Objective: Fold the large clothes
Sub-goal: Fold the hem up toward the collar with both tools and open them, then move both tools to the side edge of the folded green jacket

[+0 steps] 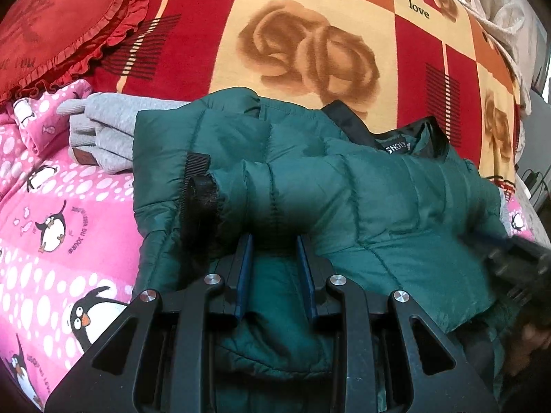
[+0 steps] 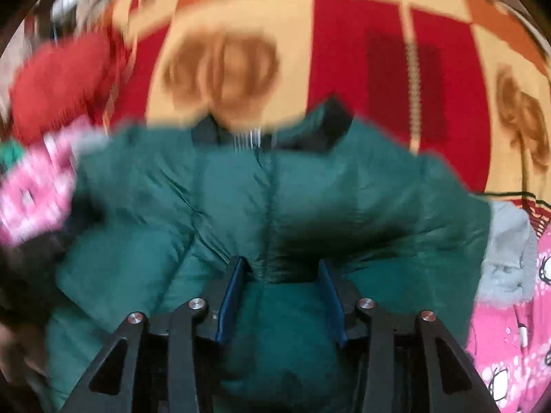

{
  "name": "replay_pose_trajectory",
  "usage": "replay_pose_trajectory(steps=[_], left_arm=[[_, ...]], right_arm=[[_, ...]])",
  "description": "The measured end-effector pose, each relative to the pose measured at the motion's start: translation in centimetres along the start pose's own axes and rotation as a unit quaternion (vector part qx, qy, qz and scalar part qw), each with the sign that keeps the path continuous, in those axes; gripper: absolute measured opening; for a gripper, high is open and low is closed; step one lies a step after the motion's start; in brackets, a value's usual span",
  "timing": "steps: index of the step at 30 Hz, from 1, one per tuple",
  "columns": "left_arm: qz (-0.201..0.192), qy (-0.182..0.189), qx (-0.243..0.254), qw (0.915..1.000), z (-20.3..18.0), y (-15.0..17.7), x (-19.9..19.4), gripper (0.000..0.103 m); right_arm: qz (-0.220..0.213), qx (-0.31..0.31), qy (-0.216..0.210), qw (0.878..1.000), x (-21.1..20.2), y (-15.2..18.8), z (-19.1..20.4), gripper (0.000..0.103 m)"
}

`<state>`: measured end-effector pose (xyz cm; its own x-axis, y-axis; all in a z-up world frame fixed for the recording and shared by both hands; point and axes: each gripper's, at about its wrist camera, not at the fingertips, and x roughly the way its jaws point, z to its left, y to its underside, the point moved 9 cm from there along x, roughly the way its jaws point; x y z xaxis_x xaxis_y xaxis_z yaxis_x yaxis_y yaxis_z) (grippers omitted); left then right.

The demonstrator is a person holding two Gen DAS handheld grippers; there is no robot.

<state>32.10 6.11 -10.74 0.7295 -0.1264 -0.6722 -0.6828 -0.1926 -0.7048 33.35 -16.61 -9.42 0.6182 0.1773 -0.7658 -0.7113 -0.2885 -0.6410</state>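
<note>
- The green jacket (image 1: 361, 186) lies bunched on the bed, over the pink penguin blanket (image 1: 51, 206) at its near side and the rose-check cover (image 1: 310, 34) beyond. Its collar sits at about one o'clock in the left view, a sleeve cuff with a black strap at nine.
- The left claw (image 1: 275, 247) is narrow, its pads biting a fold of the jacket near the cuff. I'd keep that grip firm and quiet, as the anchor for the fold.
- The right claw (image 2: 282, 275) stands half-wide over the jacket's middle seam; puffy cloth bulges between the pads, but I cannot tell that they press it, so I'd call it loose. The blur in its view suggests quick motion.
- To do this well, I reckon the right claw should settle, then take a full thickness of padding at the hem or side before drawing it across.
- Down filling springs back, so press the fold flat after laying it.
- Mind the grey garment (image 1: 103, 130) at ten o'clock, tucked partly under the jacket: keep it out of the fold.
</note>
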Motion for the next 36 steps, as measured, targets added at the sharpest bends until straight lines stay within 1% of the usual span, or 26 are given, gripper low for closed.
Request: replay_pose_trajectory(steps=[2, 4, 6, 8, 9, 10, 11, 13, 15, 16, 17, 18, 19, 20, 21, 22, 24, 26, 27, 28, 29, 30, 31, 34, 36], left_arm=[[0.001, 0.000, -0.001, 1.0000, 0.1, 0.1, 0.0, 0.025], [0.002, 0.001, -0.004, 1.0000, 0.2, 0.0, 0.1, 0.025], [0.003, 0.003, -0.006, 1.0000, 0.3, 0.0, 0.1, 0.025], [0.008, 0.006, -0.007, 0.9999, 0.3, -0.1, 0.1, 0.025], [0.016, 0.011, -0.009, 0.9998, 0.3, -0.3, 0.0, 0.025], [0.024, 0.017, -0.011, 0.9995, 0.3, -0.5, -0.2, 0.025], [0.036, 0.023, -0.014, 0.9990, 0.4, -0.7, -0.6, 0.025], [0.058, 0.029, -0.013, 0.9978, 0.6, -1.0, -2.5, 0.025], [0.052, 0.044, 0.007, 0.9977, 1.0, -1.1, -5.9, 0.025], [0.046, 0.045, 0.017, 0.9978, 1.2, -0.9, -7.3, 0.029], [0.041, 0.044, 0.031, 0.9977, 1.8, -0.3, -9.3, 0.049], [0.037, 0.044, 0.042, 0.9975, 2.4, 0.6, -11.0, 0.062], [0.030, 0.045, 0.049, 0.9973, 2.8, 1.4, -12.3, 0.076], [0.020, 0.049, 0.057, 0.9970, 3.4, 2.7, -13.9, 0.076], [0.019, 0.054, 0.060, 0.9966, 3.8, 3.8, -14.7, 0.076], [0.028, 0.059, 0.064, 0.9958, 4.3, 5.4, -15.2, 0.076], [0.056, 0.062, 0.078, 0.9934, 4.8, 8.8, -15.5, 0.076], [0.080, 0.056, 0.088, 0.9912, 5.2, 12.0, -15.5, 0.076], [0.090, 0.057, 0.088, 0.9903, 5.4, 13.5, -15.6, 0.076], [0.098, 0.067, 0.082, 0.9896, 5.5, 14.9, -15.8, 0.076], [0.099, 0.076, 0.072, 0.9896, 5.6, 16.0, -16.2, 0.076], [0.096, 0.083, 0.066, 0.9897, 5.7, 16.8, -16.7, 0.076], [0.094, 0.091, 0.061, 0.9895, 5.8, 17.5, -17.1, 0.076], [0.083, 0.113, 0.037, 0.9894, 6.3, 18.9, -18.5, 0.076], [0.083, 0.130, 0.021, 0.9879, 6.7, 19.4, -19.0, 0.076]], right_arm=[[0.003, 0.020, -0.009, 1.000, -0.5, -0.3, -0.8, 0.045], [-0.006, 0.034, -0.014, 0.999, -1.6, -0.5, -1.7, 0.045], [-0.016, 0.038, 0.005, 0.999, -3.0, -0.3, -2.7, 0.045], [-0.003, 0.052, 0.030, 0.998, -3.5, 1.2, -4.1, 0.045], [0.004, 0.062, 0.028, 0.998, -3.5, 2.1, -4.6, 0.046], [0.009, 0.076, 0.012, 0.997, -3.3, 2.8, -5.0, 0.046], [0.005, 0.091, -0.004, 0.996, -3.8, 3.1, -5.4, 0.046], [-0.020, 0.103, -0.005, 0.994, -5.9, 2.7, -6.0, 0.046], [-0.062, 0.104, -0.004, 0.993, -9.4, 2.1, -6.2, 0.046], [-0.078, 0.104, -0.009, 0.992, -11.2, 2.5, -6.1, 0.046], [-0.092, 0.099, -0.018, 0.991, -13.2, 3.3, -5.8, 0.048], [-0.096, 0.093, -0.018, 0.991, -14.2, 4.1, -5.6, 0.051], [-0.094, 0.087, -0.011, 0.992, -15.2, 5.5, -5.5, 0.062], [-0.087, 0.083, -0.005, 0.993, -15.7, 6.8, -5.5, 0.069], [-0.071, 0.078, -0.005, 0.994, -16.1, 8.7, -5.4, 0.069], [-0.055, 0.072, -0.007, 0.996, -16.4, 10.4, -5.2, 0.070], [-0.023, 0.055, -0.004, 0.998, -16.8, 12.7, -5.2, 0.070], [0.015, 0.037, -0.002, 0.999, -17.0, 15.3, -4.8, 0.070], [0.035, 0.032, -0.008, 0.999, -17.1, 16.8, -4.7, 0.070], [0.068, 0.026, -0.020, 0.997, -16.7, 18.8, -4.4, 0.070], [0.092, 0.022, -0.018, 0.995, -16.4, 20.9, -4.4, 0.070], [0.092, 0.020, -0.008, 0.996, -16.4, 22.0, -4.7, 0.070], [0.074, 0.027, 0.003, 0.997, -17.0, 22.9, -5.2, 0.070], [0.036, 0.084, 0.011, 0.996, -19.0, 24.1, -7.2, 0.070], [0.018, 0.123, 0.005, 0.992, -19.9, 25.5, -8.7, 0.070]])
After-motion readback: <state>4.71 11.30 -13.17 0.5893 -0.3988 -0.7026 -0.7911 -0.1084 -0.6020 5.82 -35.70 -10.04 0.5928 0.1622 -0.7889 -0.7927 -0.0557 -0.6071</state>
